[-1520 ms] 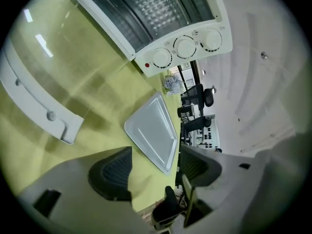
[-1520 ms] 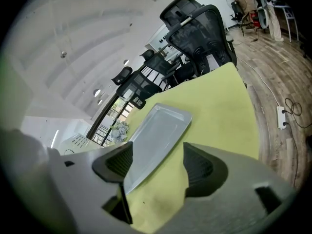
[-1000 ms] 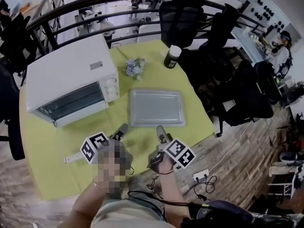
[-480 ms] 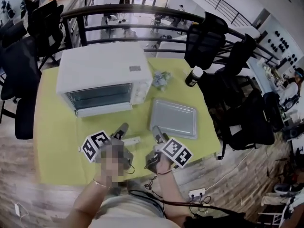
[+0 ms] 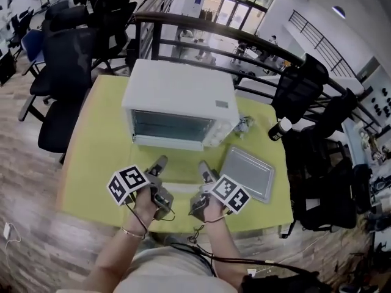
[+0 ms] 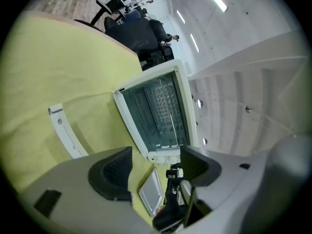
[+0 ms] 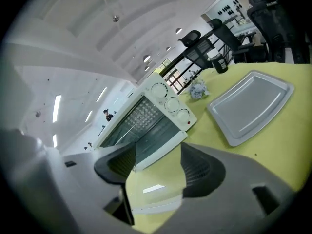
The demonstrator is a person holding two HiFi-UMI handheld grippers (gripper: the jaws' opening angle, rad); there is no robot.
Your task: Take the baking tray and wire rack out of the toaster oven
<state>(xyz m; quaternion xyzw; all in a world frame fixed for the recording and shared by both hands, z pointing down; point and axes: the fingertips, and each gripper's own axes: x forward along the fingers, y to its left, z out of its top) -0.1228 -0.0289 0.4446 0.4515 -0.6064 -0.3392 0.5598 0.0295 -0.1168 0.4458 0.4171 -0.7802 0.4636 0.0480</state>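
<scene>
Indoors: yellow tablecloth [image 5: 98,157], oven [image 5: 177,93], wood floor [image 5: 24,170].

I have the white box-shaped metal toaster oven [image 5: 178,99] at the back middle of the yellow cloth-covered table [image 5: 98,163]. The flat grey metal baking tray [image 5: 247,174] lies on the cloth to its front right, apart from it. Behind the tray stands a dark white-capped bottle [image 5: 280,129], with a crumpled silvery wad [image 5: 244,125] between bottle and oven.

Left gripper [image 5: 160,163], closing right gripper [image 5: 203,166]: empty
</scene>
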